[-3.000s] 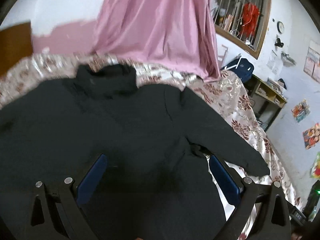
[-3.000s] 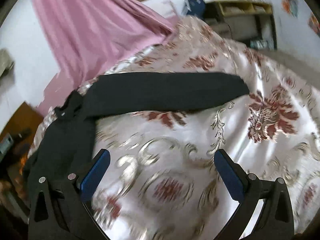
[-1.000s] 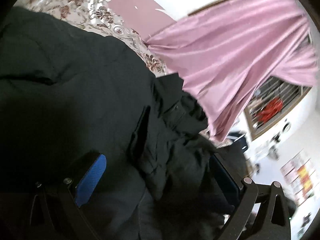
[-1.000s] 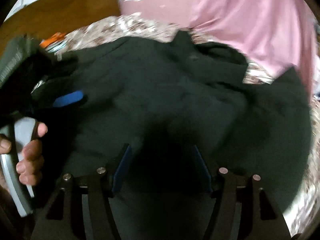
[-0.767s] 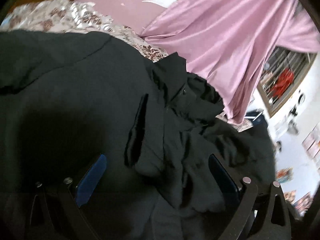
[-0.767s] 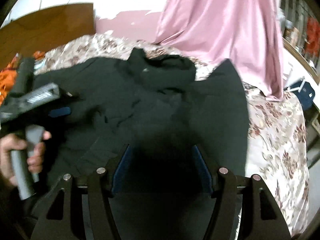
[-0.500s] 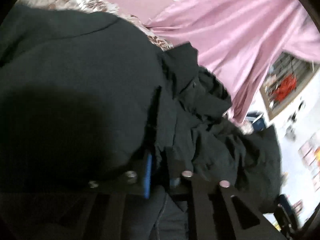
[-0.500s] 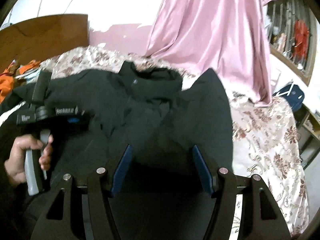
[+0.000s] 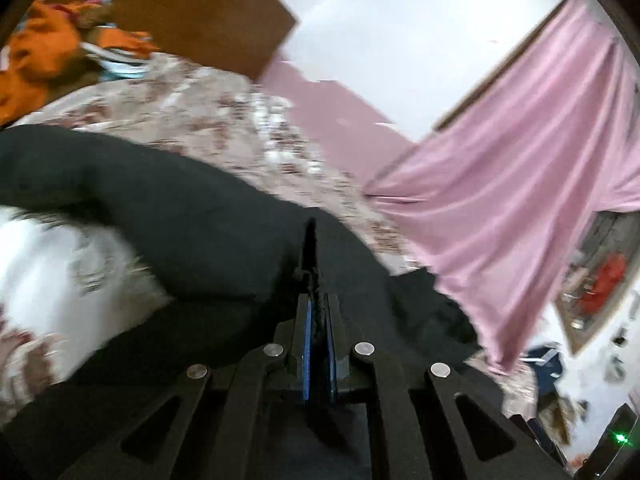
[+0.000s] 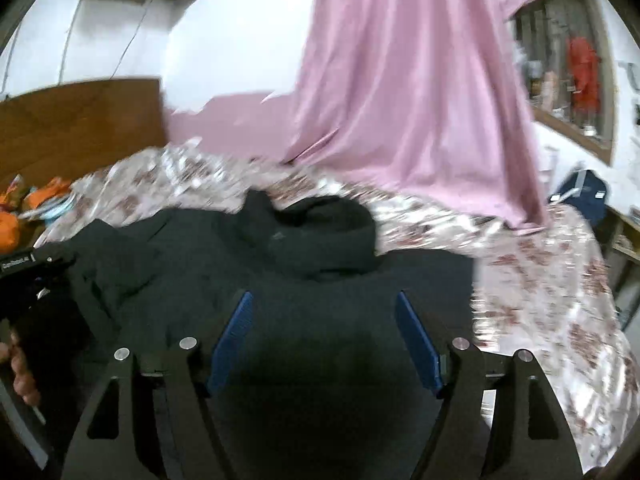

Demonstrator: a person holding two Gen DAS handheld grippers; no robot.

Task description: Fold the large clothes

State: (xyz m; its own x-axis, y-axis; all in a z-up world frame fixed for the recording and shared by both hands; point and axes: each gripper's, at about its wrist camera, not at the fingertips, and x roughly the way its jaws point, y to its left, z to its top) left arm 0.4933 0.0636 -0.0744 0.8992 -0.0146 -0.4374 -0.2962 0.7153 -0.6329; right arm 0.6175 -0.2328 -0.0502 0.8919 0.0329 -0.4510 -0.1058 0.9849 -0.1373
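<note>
Your black high-collared fabric garment (image 10: 304, 280) lies spread on the bed, under a floral satin bedspread (image 10: 560, 300) in cream and dark red that shows bare at 3 o'clock in the right wrist view. Its rolled collar (image 10: 328, 232) sits at 12 o'clock of the right gripper (image 10: 324, 336), and the body fills the lower middle of that view.

Your left gripper (image 9: 316, 312) has its fingers pressed together on a thin raised fold of the black cloth, which stands up as a ridge just beyond the blue pads (image 9: 307, 336); the garment drapes away toward 9 o'clock over the bedspread.

Your right gripper's fingers (image 10: 234, 328) are spread and have just been opening further. The cloth lies below and between them, but the pads do not press on it.

At 9 o'clock in the right wrist view, your left hand (image 10: 20, 376) grips its tool's handle.

A pink curtain (image 10: 420, 80) hangs behind the bed at 12 to 1 o'clock, and a brown wooden headboard (image 10: 80, 128) stands at 10 o'clock.
</note>
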